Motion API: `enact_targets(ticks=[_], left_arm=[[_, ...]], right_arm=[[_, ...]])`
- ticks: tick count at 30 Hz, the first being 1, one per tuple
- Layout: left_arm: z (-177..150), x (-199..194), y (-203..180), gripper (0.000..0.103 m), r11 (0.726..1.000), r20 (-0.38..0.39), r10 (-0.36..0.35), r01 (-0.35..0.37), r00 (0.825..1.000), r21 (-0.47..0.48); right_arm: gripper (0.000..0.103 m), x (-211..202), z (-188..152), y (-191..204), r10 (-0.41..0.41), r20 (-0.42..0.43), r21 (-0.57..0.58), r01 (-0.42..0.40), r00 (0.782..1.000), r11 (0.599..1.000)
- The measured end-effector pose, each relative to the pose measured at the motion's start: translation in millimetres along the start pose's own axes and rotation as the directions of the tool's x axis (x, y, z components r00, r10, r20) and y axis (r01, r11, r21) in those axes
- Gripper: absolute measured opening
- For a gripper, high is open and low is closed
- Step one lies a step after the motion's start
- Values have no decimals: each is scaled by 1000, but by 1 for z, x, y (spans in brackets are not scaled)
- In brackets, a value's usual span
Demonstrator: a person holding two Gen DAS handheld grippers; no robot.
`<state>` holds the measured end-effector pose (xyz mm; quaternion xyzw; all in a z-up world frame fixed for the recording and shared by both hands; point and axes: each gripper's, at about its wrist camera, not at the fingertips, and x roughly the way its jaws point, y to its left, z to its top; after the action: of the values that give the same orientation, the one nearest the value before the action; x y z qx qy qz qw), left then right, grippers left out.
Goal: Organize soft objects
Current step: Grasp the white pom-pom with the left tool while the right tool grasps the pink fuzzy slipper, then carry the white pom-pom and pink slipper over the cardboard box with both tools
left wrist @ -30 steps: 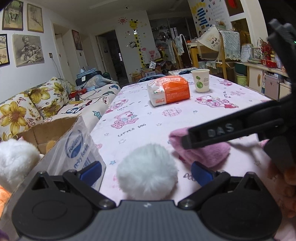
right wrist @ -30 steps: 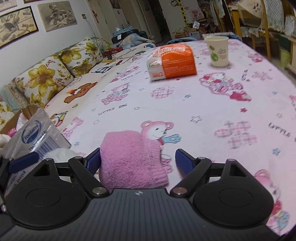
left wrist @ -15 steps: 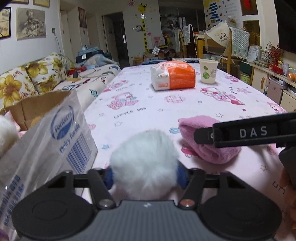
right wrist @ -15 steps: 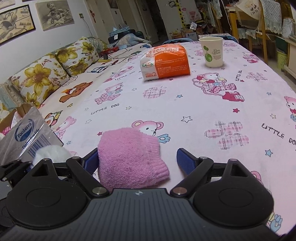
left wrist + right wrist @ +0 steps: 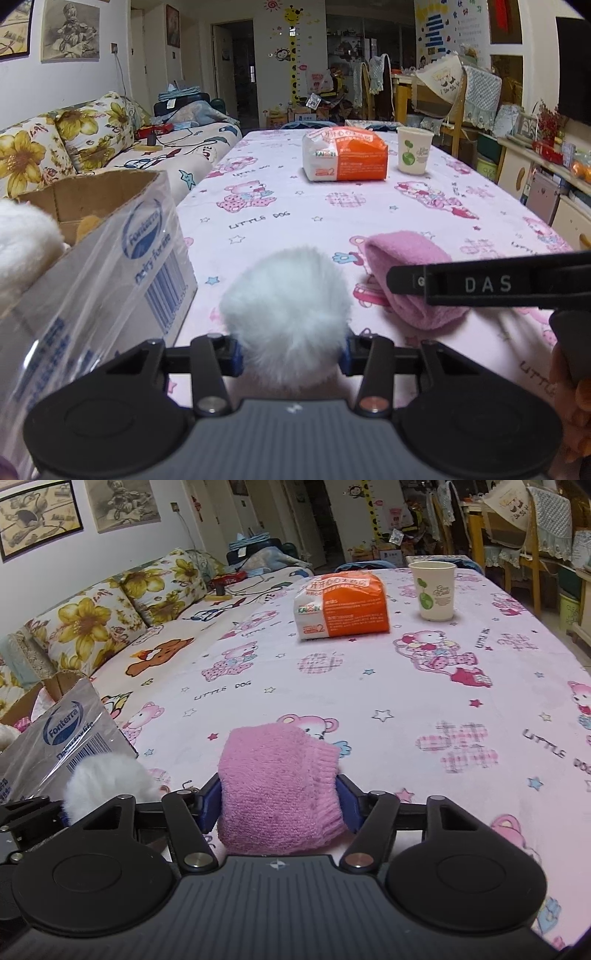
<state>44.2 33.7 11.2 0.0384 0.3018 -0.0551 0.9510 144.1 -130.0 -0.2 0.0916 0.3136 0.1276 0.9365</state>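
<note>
A pink cartoon tablecloth point(image 5: 406, 686) covers my table, sofa point(image 5: 92, 147) alongside. My left gripper point(image 5: 291, 350) is closing on the white pompom point(image 5: 286, 314) (pads pressing); my right gripper point(image 5: 279, 805) is closing around the pink sock point(image 5: 277, 786), touching both sides.

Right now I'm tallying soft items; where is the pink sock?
In the right wrist view the pink sock lies on the tablecloth between the right gripper's closing jaws, right of the white pompom.

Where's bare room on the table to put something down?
Free: the wide middle stretch of tablecloth between the pink sock and the orange packet, plus the right side below the paper cup. Crowded: the near left edge, around the white pom-pom and cardboard box.
</note>
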Motion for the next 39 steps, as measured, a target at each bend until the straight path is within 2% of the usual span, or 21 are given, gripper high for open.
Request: enact_targets(ticks=[17, 26, 33, 39], left_arm=[[-10, -48, 0, 44, 995, 66, -79, 82, 995, -49], [-19, -73, -11, 44, 990, 88, -130, 134, 988, -47], [-22, -93, -13, 44, 986, 109, -157, 163, 982, -47], [-22, -108, -11, 44, 987, 122, -150, 156, 981, -34]], right_arm=[[74, -45, -26, -16, -125, 10, 71, 124, 992, 990], [70, -77, -40, -19, -184, 13, 110, 182, 983, 977], [69, -103, -48, -15, -203, 51, 123, 196, 978, 973], [68, -113, -54, -9, -201, 64, 125, 192, 978, 973]])
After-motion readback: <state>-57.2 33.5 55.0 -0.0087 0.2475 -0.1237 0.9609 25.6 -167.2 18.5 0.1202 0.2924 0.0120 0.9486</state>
